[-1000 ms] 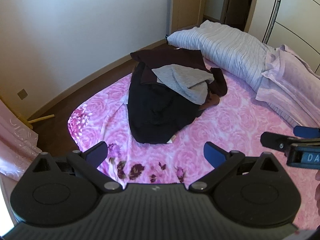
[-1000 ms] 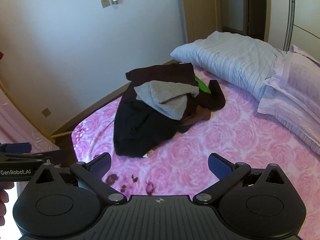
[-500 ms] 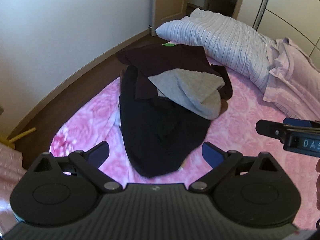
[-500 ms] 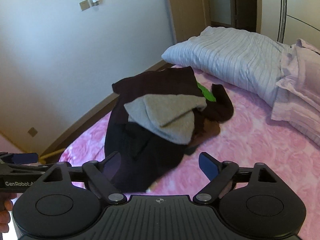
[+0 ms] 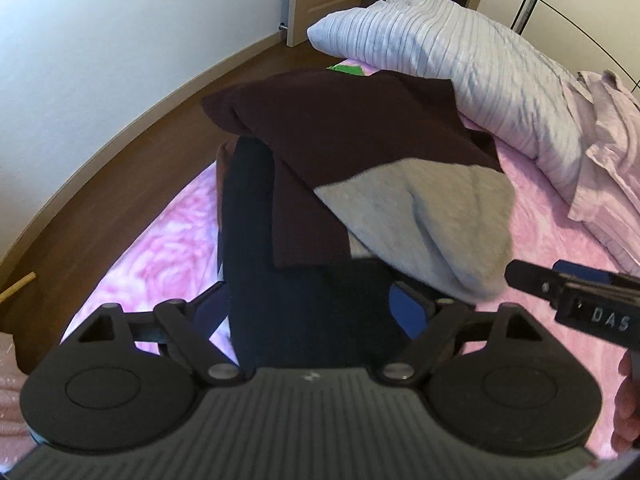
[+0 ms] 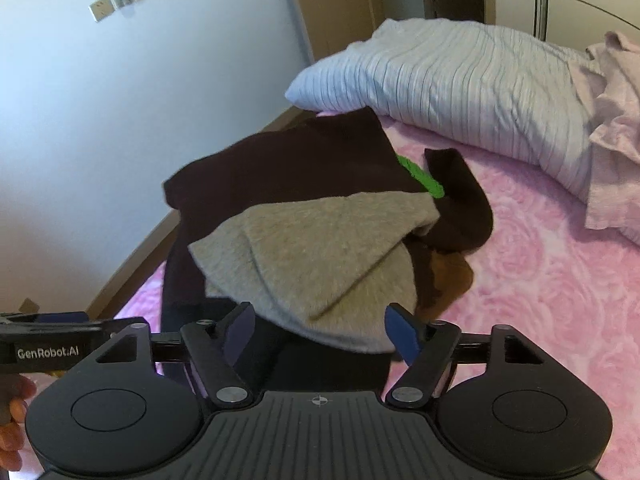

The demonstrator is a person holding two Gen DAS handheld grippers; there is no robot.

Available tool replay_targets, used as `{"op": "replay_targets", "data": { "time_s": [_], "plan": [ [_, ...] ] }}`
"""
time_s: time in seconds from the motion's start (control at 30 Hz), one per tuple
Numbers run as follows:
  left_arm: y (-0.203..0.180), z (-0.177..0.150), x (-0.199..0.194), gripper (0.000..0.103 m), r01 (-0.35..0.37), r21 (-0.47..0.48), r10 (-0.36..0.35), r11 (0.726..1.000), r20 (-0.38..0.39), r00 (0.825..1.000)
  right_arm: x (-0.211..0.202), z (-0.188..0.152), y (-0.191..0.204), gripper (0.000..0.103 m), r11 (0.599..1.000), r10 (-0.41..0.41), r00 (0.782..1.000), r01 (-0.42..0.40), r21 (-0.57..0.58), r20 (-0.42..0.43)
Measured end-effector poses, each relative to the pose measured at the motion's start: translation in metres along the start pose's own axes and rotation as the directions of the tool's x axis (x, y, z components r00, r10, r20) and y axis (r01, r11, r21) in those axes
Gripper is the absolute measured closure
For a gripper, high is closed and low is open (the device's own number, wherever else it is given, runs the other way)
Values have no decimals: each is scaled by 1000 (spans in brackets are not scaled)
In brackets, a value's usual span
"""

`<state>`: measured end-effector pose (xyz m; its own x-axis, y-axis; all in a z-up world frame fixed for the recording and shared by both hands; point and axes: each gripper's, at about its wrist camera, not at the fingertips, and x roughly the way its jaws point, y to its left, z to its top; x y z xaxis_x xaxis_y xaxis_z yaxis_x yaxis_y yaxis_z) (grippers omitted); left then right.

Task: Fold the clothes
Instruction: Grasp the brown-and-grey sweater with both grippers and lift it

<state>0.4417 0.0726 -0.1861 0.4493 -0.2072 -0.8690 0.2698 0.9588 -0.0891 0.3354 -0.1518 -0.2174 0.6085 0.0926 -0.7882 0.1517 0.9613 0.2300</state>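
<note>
A heap of clothes lies on the pink floral bed [image 5: 560, 224]: a grey knit garment [image 5: 420, 216] [image 6: 316, 248] on top, a dark maroon one [image 5: 352, 128] [image 6: 288, 164] under it, a black one [image 5: 304, 308] at the near end, and a green scrap [image 6: 420, 174] at the back. My left gripper [image 5: 310, 306] is open, its fingers astride the black garment's near end. My right gripper [image 6: 320, 326] is open just above the grey garment's near edge. Neither holds cloth.
A striped grey-blue pillow [image 6: 460, 76] and crumpled lilac bedding [image 6: 608, 92] lie behind and right of the heap. Wood floor [image 5: 100, 208] and a white wall run along the bed's left edge. Each gripper appears at the side of the other's view, held by a hand [image 6: 12, 408].
Both grippers have moved forward and down to the heap, which now fills the views. Both stay open.
</note>
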Motion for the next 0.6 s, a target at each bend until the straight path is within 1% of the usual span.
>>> {"op": "replay_targets", "data": {
  "time_s": [0.07,0.2,0.27,0.33,0.37,0.4,0.43,0.47,0.5,0.53,0.6],
  "plan": [
    [2,8,16,25,1,1,-1,1000,-7,1000,21,5,-3,38,1000,-6,1000,6,27,-9],
    [6,22,46,25,3,5,-3,1000,-22,1000,54,12,-14,40,991,9,1000,-7,132,-18],
    [8,29,57,25,10,5,-10,1000,-26,1000,65,15,-18,41,985,22,1000,-18,172,-21],
    [9,35,66,25,10,5,-10,1000,-30,999,74,16,-20,44,981,25,999,-20,194,-24],
    [9,37,69,25,11,4,-11,1000,-30,999,78,17,-20,50,981,29,999,-24,195,-25],
    [9,39,71,25,14,3,-14,1000,-29,999,81,19,-19,60,982,29,999,-23,188,-27],
    [9,41,72,25,17,3,-17,1000,-28,999,82,20,-17,68,984,21,999,-16,176,-26],
    [9,42,72,25,20,3,-20,1000,-28,999,82,22,-16,91,988,11,1000,-9,156,-16],
    [8,42,71,28,23,5,-23,1000,-26,999,81,24,-15,98,990,27,1000,-26,135,-3],
    [8,44,70,30,28,7,-28,1000,-26,999,78,26,-14,99,991,35,999,-37,127,14],
    [6,46,64,31,37,12,-37,999,-21,999,62,31,-11,100,993,48,995,-57,103,89]
  ]
}}
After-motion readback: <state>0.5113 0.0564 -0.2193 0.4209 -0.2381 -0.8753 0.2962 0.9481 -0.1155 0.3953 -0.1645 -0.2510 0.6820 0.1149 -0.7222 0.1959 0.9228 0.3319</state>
